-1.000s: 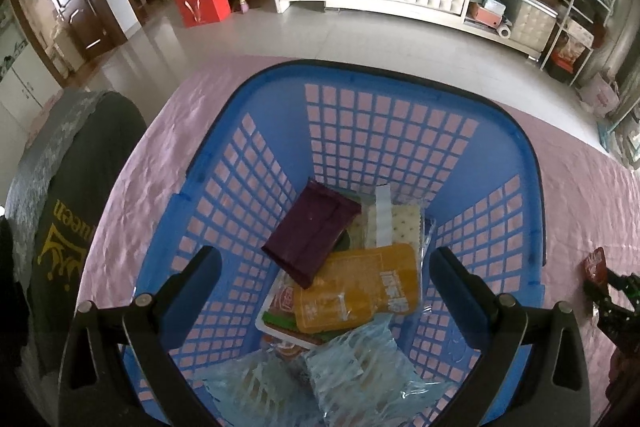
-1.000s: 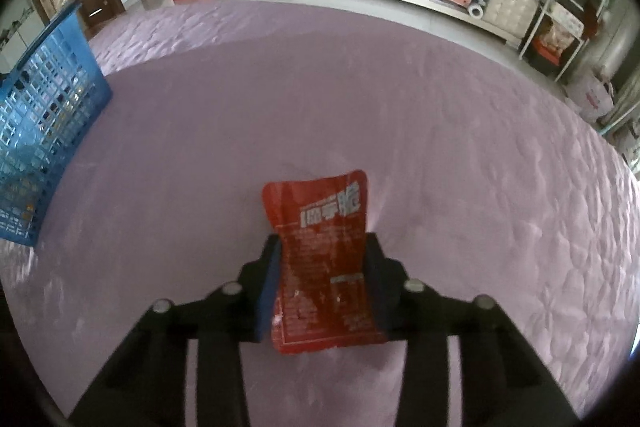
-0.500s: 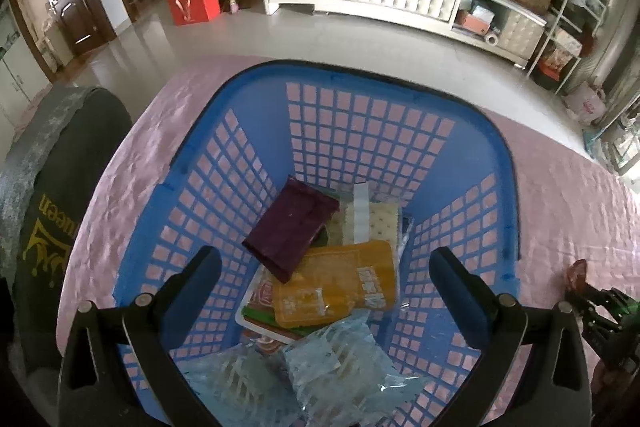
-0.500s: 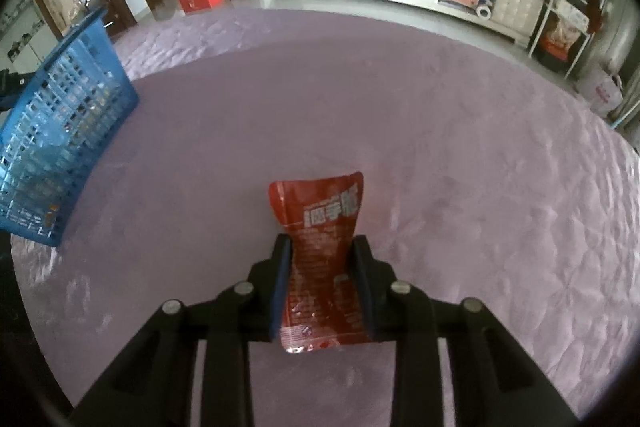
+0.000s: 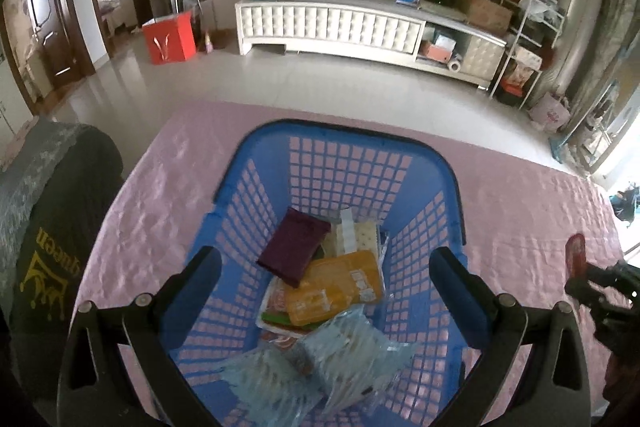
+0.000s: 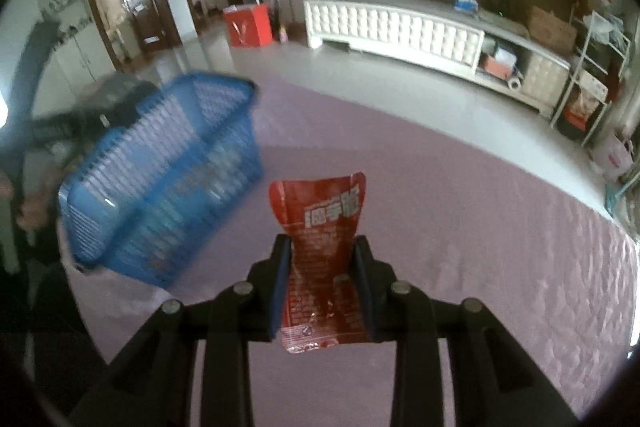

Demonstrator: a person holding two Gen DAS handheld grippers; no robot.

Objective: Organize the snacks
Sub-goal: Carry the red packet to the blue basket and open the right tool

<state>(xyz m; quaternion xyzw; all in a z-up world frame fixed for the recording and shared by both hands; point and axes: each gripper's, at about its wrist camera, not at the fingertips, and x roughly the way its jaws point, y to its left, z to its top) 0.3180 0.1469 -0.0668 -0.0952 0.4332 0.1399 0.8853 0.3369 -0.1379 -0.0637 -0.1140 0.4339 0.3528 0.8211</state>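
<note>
the flat red foil snack packet (image 6: pixel 320 259) with white lettering sits low in the centre of the right wrist view, pinched between the pads of the right gripper (image 6: pixel 322 281), whose jaws have just been closing on it; it has risen clear of the pink quilted cloth (image 6: pixel 480 227). the blue plastic lattice basket (image 6: pixel 160 187), earlier at the left edge, now sits nearer, left of centre, so the drop looks close. the left gripper (image 5: pixel 324 267) hangs over the basket, jaws wide and empty, possibly in the way.
</note>
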